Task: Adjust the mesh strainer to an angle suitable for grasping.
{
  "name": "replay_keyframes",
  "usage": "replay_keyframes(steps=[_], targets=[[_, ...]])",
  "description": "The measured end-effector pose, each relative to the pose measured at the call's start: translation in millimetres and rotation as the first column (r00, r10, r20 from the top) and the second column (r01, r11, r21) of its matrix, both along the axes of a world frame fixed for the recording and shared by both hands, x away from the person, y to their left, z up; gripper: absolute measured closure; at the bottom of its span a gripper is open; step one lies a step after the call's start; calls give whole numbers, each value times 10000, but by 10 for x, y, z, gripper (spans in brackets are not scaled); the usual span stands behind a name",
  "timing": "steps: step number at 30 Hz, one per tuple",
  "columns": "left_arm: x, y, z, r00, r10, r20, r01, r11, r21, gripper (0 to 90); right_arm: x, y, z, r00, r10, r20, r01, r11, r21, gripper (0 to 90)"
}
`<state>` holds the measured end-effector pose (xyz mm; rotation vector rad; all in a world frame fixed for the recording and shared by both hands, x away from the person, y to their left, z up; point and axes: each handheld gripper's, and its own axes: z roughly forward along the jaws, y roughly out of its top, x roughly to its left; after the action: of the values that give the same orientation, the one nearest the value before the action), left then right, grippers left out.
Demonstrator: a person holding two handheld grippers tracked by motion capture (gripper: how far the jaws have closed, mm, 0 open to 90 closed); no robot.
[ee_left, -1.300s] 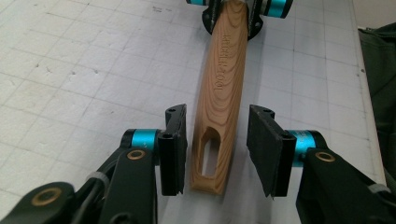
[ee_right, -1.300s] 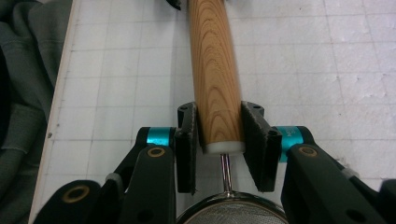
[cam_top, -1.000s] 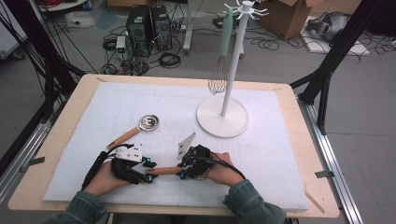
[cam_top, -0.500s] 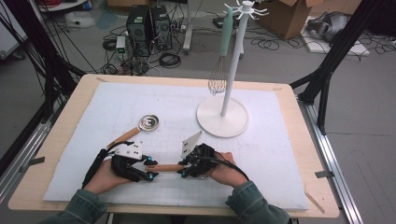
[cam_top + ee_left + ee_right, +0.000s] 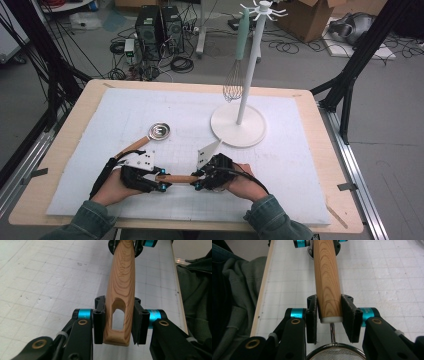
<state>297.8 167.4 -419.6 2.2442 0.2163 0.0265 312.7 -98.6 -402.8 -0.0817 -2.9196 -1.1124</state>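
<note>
Wooden handle [image 5: 178, 178], light grain, is held level between the two grippers close to the near edge of the tabletop [image 5: 325, 107], a bit left of its middle. Going from the left: the left gripper [image 5: 161, 180] is seen pinching the handle's end with the hanging slot cut through it, jaws pressed flat against both sides of the wood, nicely shown in the left gripper view [image 5: 117, 322]. A second utensil with a wooden grip and a round metal head [image 5: 160, 131] is laid on the white mat [image 5: 300, 165] just beyond that gripper, toward the left half of the tabletop, grip pointing back at the near-left corner.

Next over, the right gripper [image 5: 198, 181] is clamped on the other end of the handle, the end with the white cap and a thin metal shaft coming out of it. In the right gripper view [image 5: 329, 320] a fine mesh bowl [image 5: 335, 355] is caught at the bottom, so a strainer is what's being held. Both jaws are tight on the wood there too.

Further right and toward the far edge, a white stand [image 5: 239, 127] is set on its round base, with a whisk [image 5: 235, 75] hung from a hook at the top.
</note>
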Motion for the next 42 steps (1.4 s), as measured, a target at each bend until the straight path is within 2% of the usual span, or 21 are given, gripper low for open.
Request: replay_keyframes(steps=[5,10,23,30,34,39,42], targets=[[-15,-23,45,9998,-137,112,137,9999,0,692,25,-13,-15,9992,20,-391,-19,10000,22,663],[-28,-45,62,9996,-210,162,208,9998,78,696,48,-17,-7,9970,95,-762,-76,9997,244,637],[-34,-76,143,9983,-413,423,405,9990,200,699,113,-21,-15,9908,287,-1323,-264,9995,187,638],[-39,-83,193,9980,-450,439,449,9990,19,698,115,-14,12,9895,386,-1395,-372,9992,128,668],[-33,-81,191,9989,-290,359,294,9995,-100,687,93,-17,24,9916,397,-1230,-386,9992,111,678],[-7,-53,221,9995,106,297,-95,9992,-378,569,69,-24,50,9950,281,-962,-264,9995,192,679],[-1,-33,254,9995,211,234,-196,9979,-620,545,56,-31,77,9967,136,-797,-111,9995,312,679]])
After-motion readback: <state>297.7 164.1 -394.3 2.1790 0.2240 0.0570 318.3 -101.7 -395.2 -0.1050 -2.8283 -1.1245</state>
